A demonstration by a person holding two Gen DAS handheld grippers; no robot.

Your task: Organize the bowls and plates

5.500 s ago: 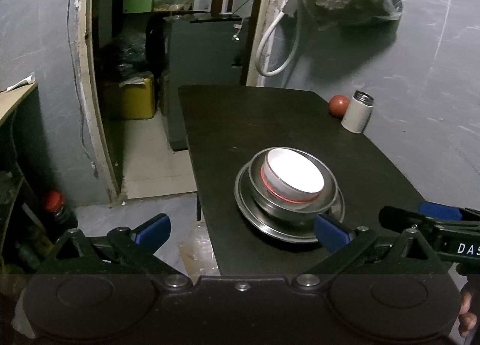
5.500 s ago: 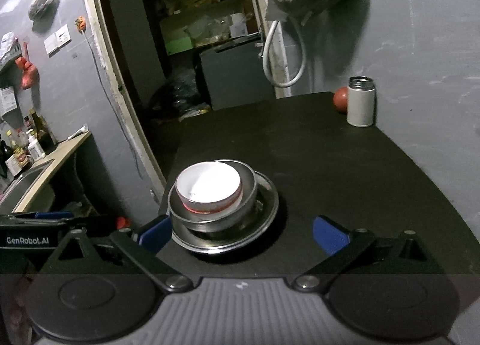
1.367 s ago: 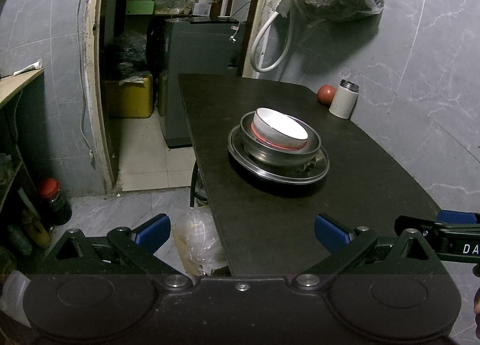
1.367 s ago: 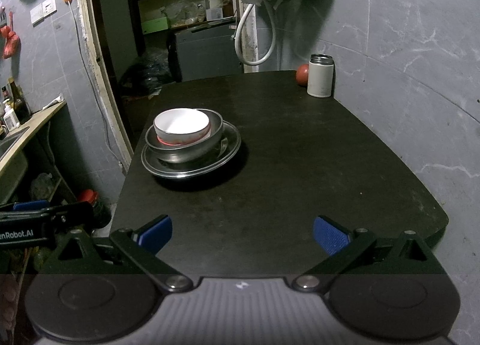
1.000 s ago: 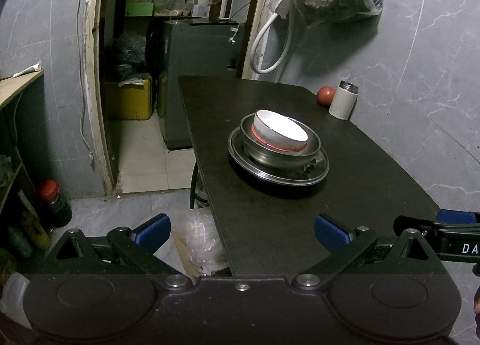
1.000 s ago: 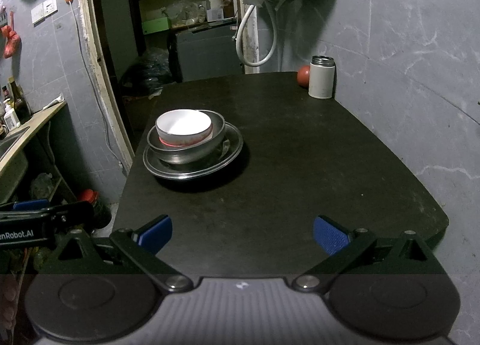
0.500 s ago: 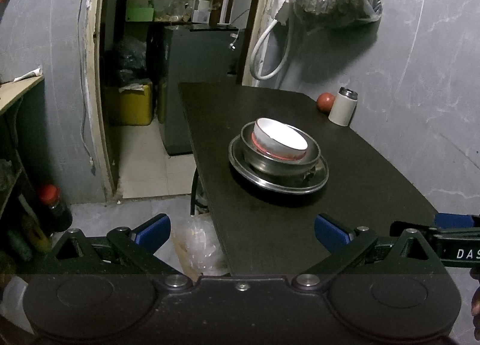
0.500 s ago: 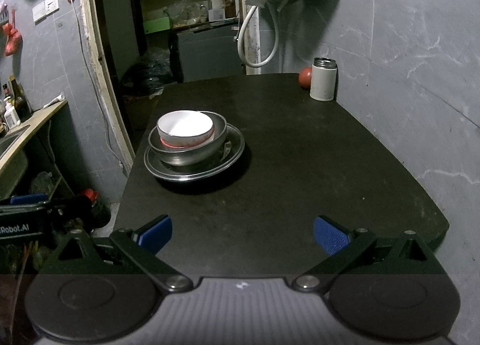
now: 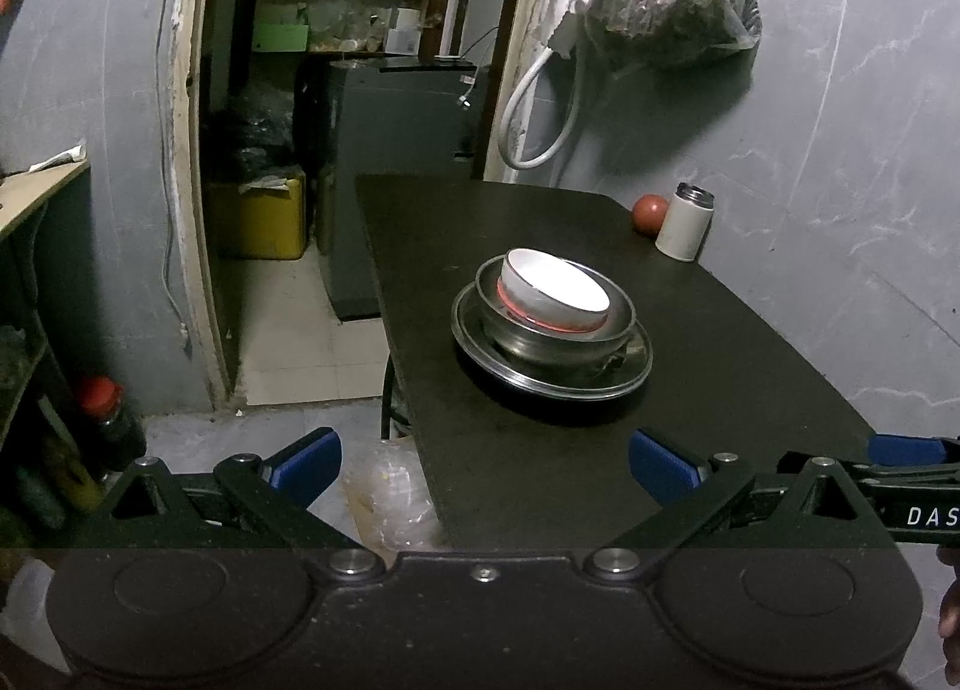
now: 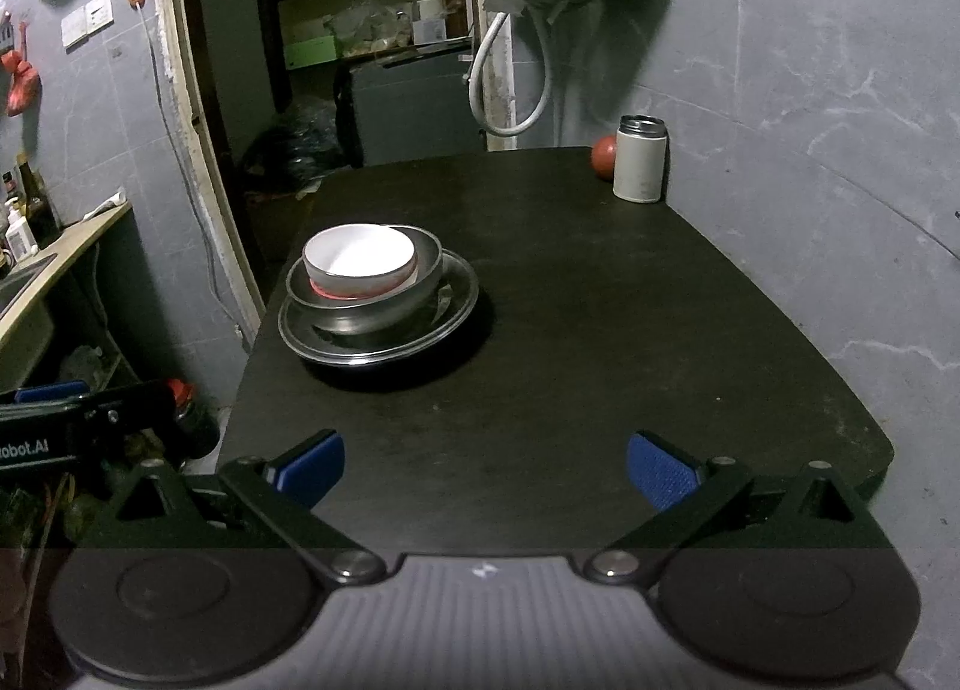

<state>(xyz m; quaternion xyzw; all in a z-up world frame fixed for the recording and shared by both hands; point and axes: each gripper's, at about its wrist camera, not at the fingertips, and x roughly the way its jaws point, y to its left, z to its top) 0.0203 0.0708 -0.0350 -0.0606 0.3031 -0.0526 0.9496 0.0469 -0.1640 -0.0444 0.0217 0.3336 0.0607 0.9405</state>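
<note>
Left gripper [image 9: 483, 465]: black two-finger tongs with blue pads, lower centre of the left wrist view. Jaws spread wide, nothing held. Left finger pad [image 9: 305, 459] over the floor off the table edge; right finger pad [image 9: 660, 465] over the near edge of the dark matte tabletop [image 9: 720, 366]. Held level, pointing forward toward the stack, well apart from it.

Right gripper [image 10: 485, 465]: same black tongs with blue pads, lower centre of the right wrist view. Jaws spread wide, nothing held. Both pads over the near part of the tabletop; held level, pointing forward. Seen also at the lower right edge of the left wrist view as a black bar with white lettering.

Nested stack, middle of the left wrist view and centre left of the right wrist view, near the table's left edge: white ceramic bowl with a red base band [image 10: 359, 259] seated inside a stainless steel bowl [image 10: 384, 303], itself standing on a round stainless steel plate [image 10: 456, 306]. All upright.

Upper right of the tabletop, against the grey marbled wall: white cylindrical flask with a metal rim [image 10: 641, 167], a red round fruit [image 10: 603, 157] just beside it on its left.

Upper part of both views: filled clear plastic bag [image 9: 666, 12] hanging on the wall, white hose loop [image 9: 540, 114] below it.
</note>
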